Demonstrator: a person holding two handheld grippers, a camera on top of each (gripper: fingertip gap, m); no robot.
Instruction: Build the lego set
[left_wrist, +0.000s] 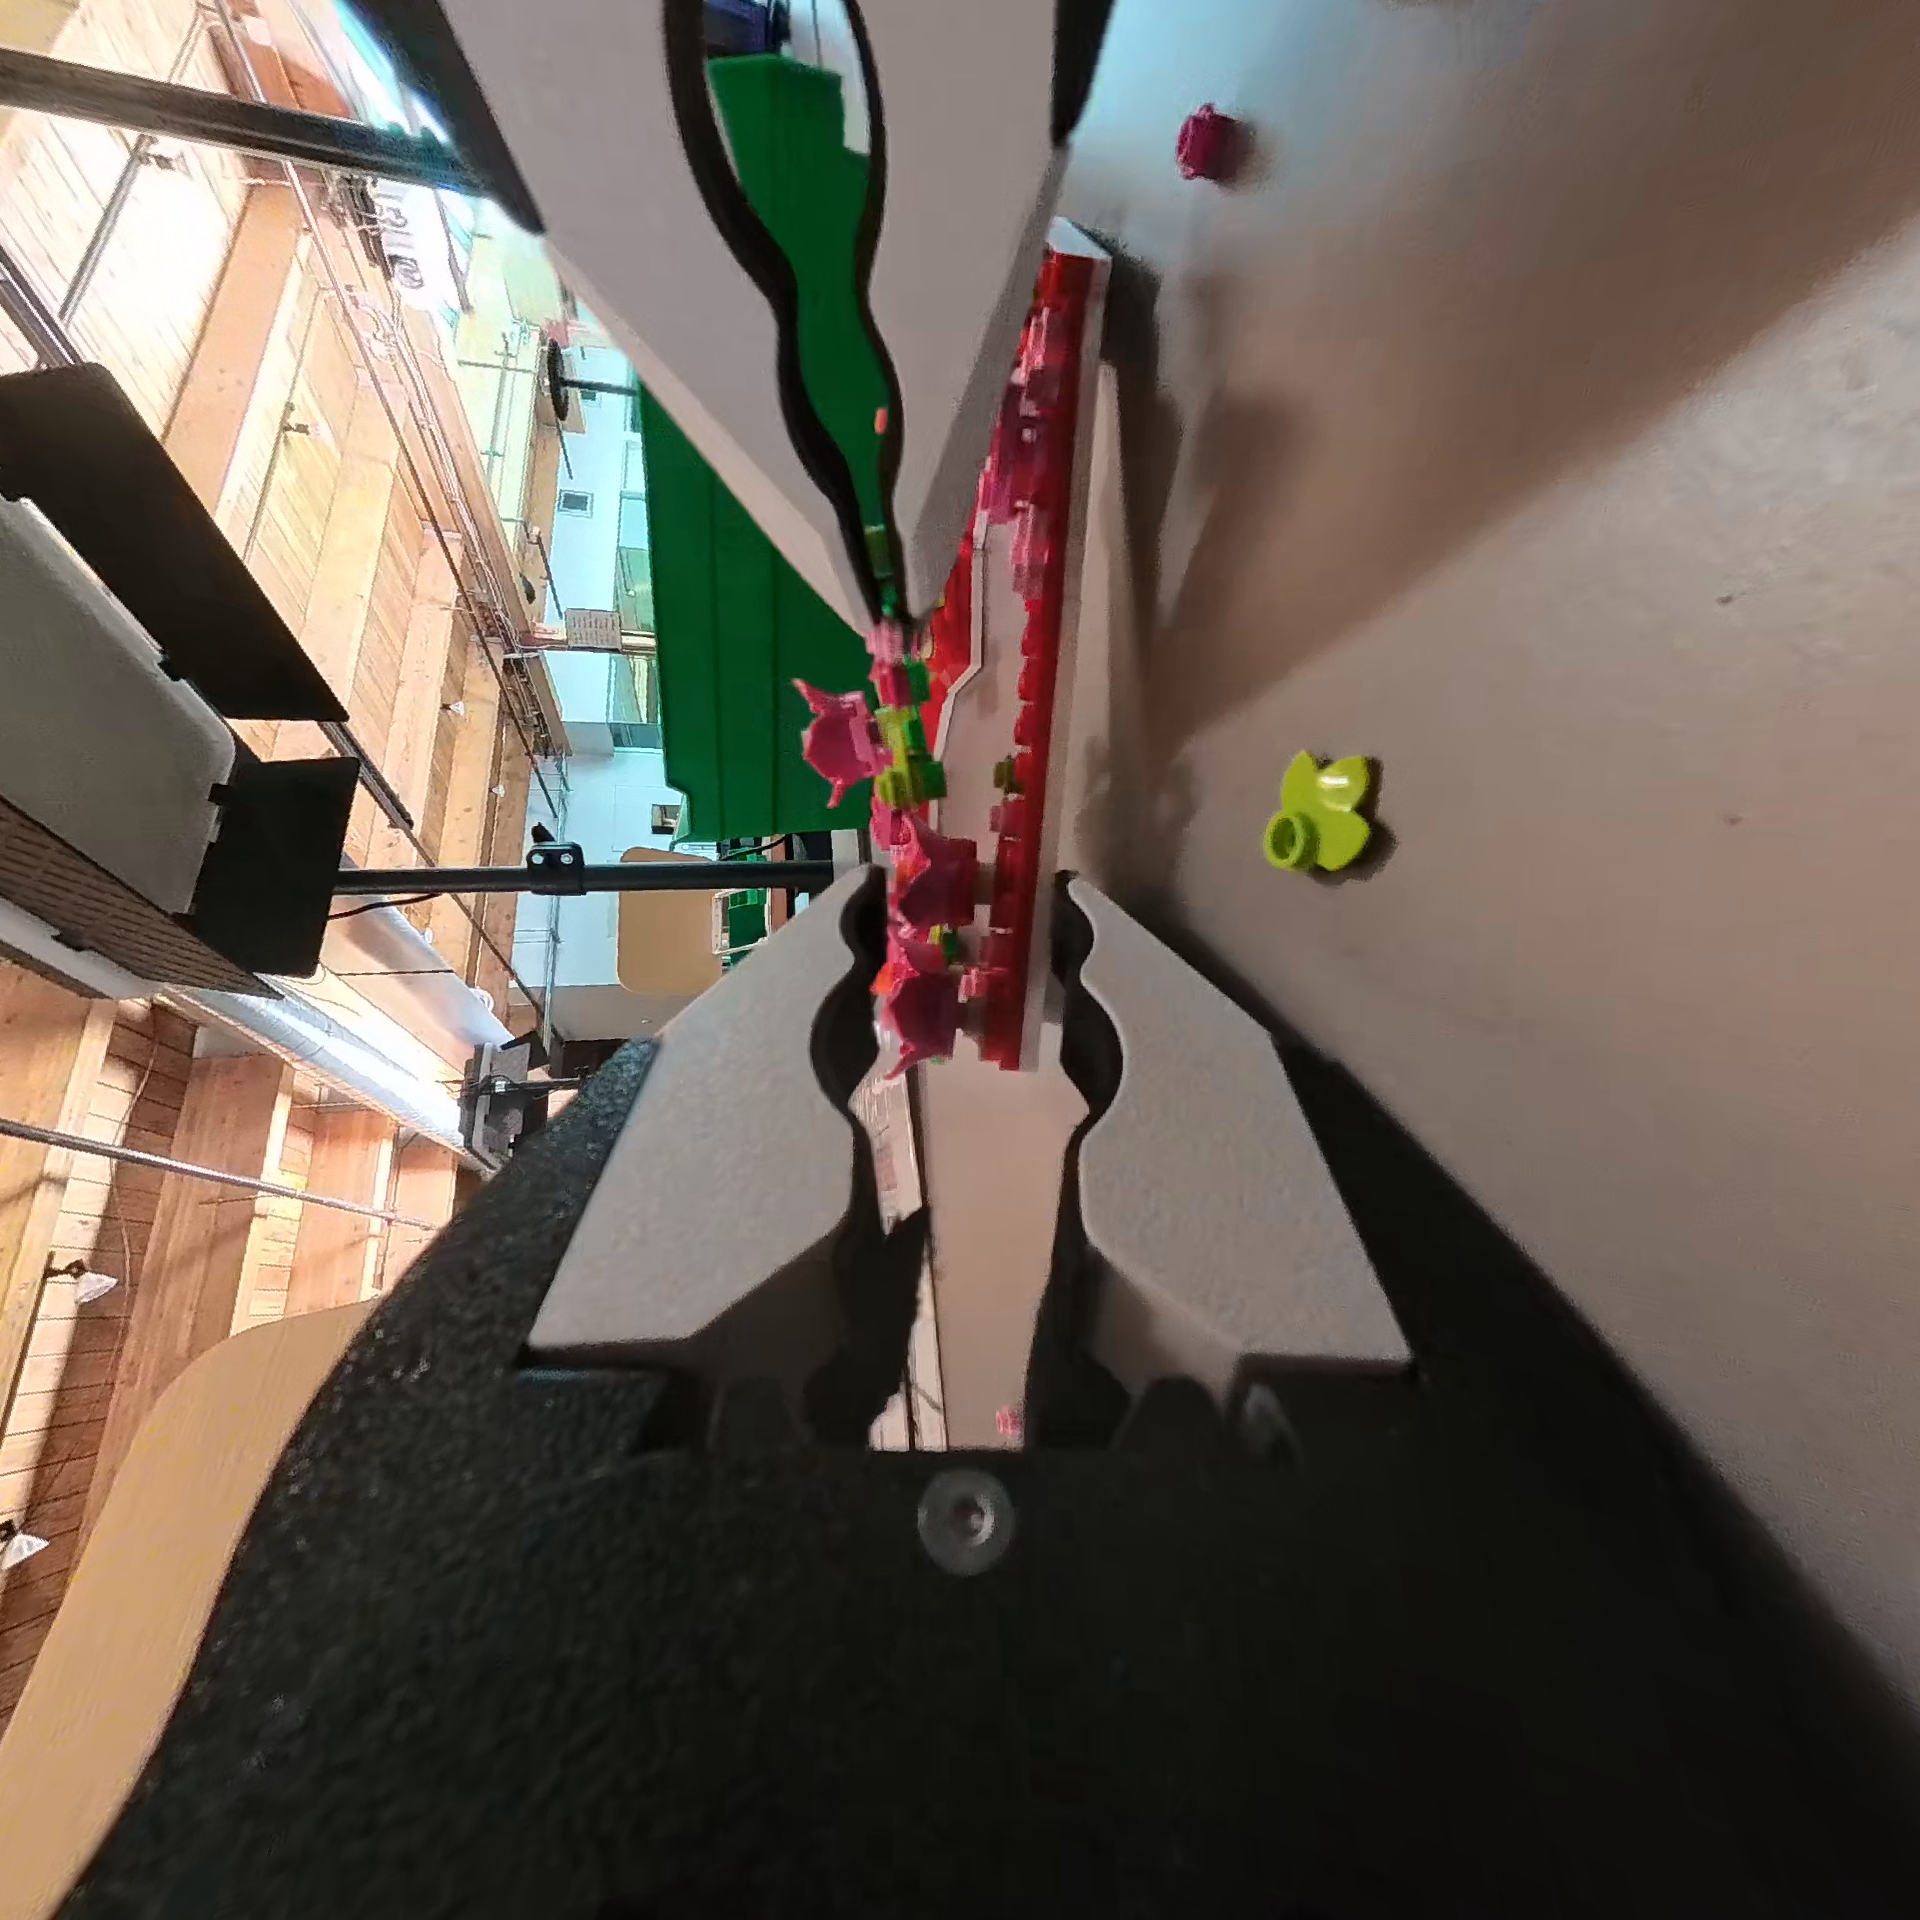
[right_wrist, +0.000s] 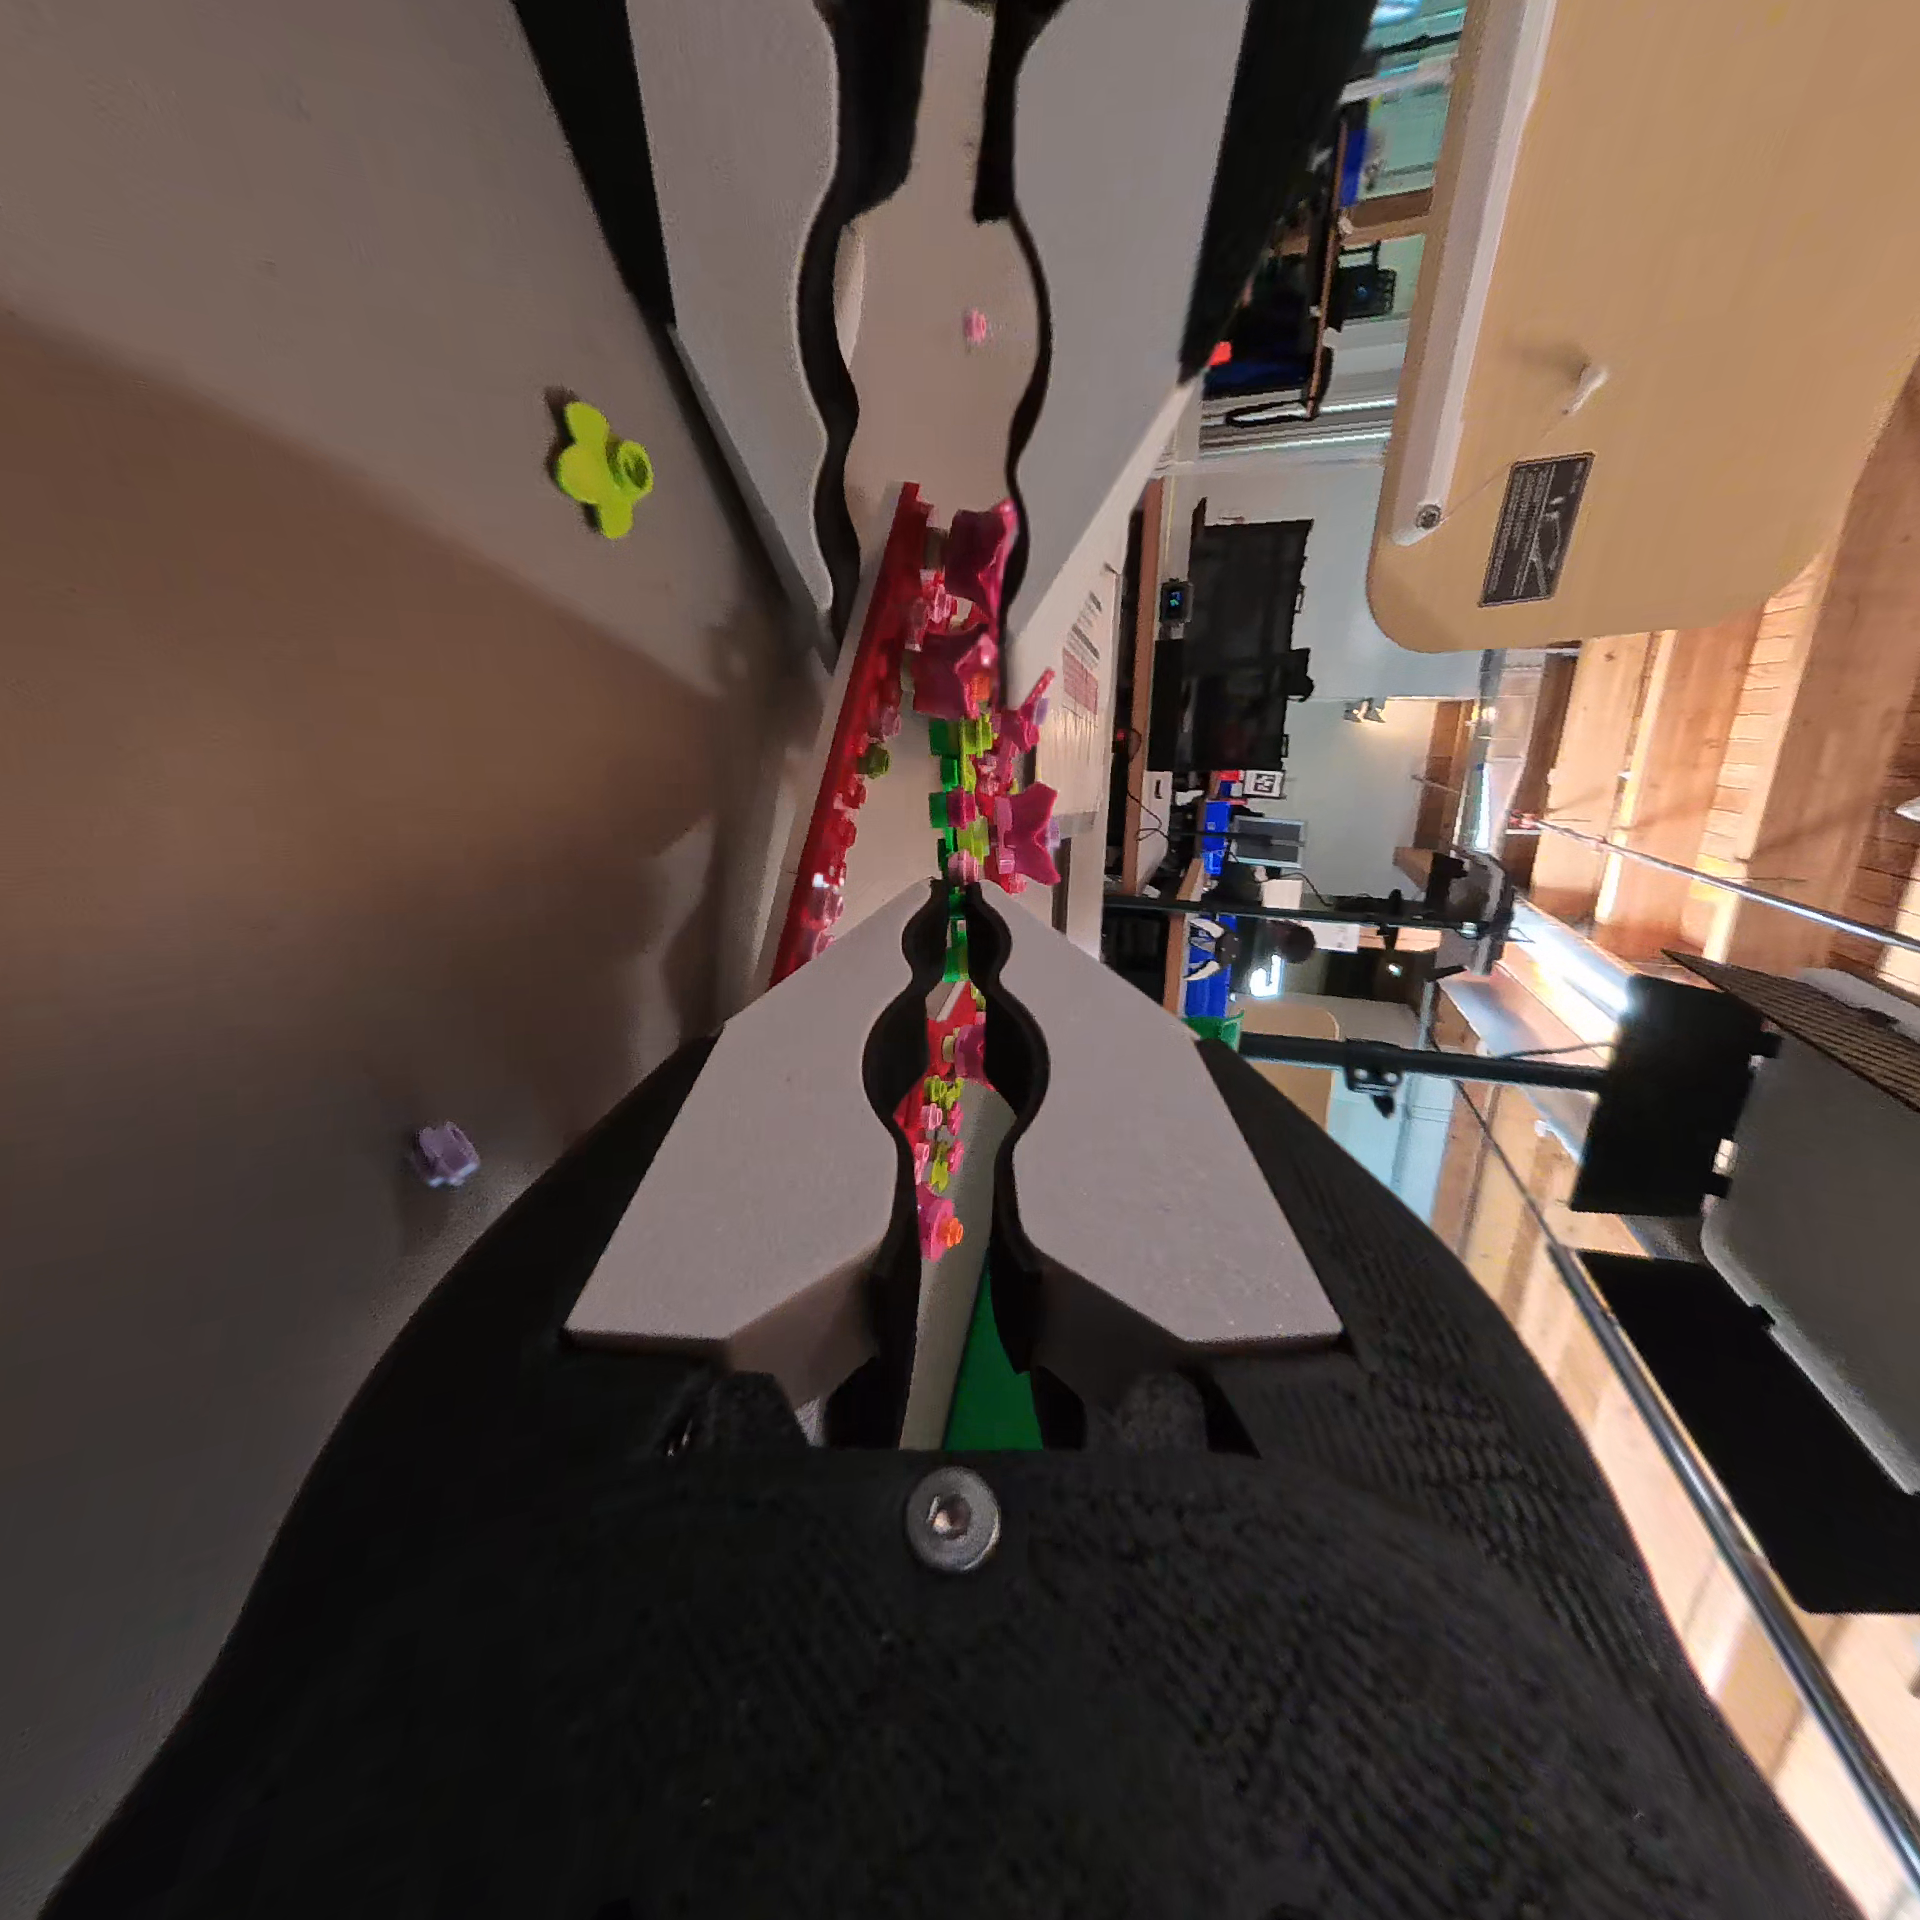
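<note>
The lego build (left_wrist: 1023, 748) is a red plate with a white panel and magenta flowers, held on edge above the table. My left gripper (left_wrist: 971, 883) is shut on its near end, one finger on the flowers, one on the plate's back. My right gripper (right_wrist: 956, 896) is shut on a thin green stem piece (right_wrist: 956, 940) at the end of a green vine with magenta flowers (right_wrist: 977, 800) on the build (right_wrist: 862, 748). The right gripper (left_wrist: 894, 613) also shows from above in the left wrist view. The left gripper (right_wrist: 920, 623) shows opposite in the right wrist view.
On the beige table (left_wrist: 1558, 987) lie loose pieces: a lime leaf piece (left_wrist: 1320, 810), which also shows in the right wrist view (right_wrist: 608, 473), a magenta piece (left_wrist: 1205, 140), a lavender piece (right_wrist: 445, 1153) and a small pink piece (right_wrist: 975, 325). A green board (left_wrist: 748, 623) stands behind. The tips of one gripper are about 5 cm away from the tips of the other.
</note>
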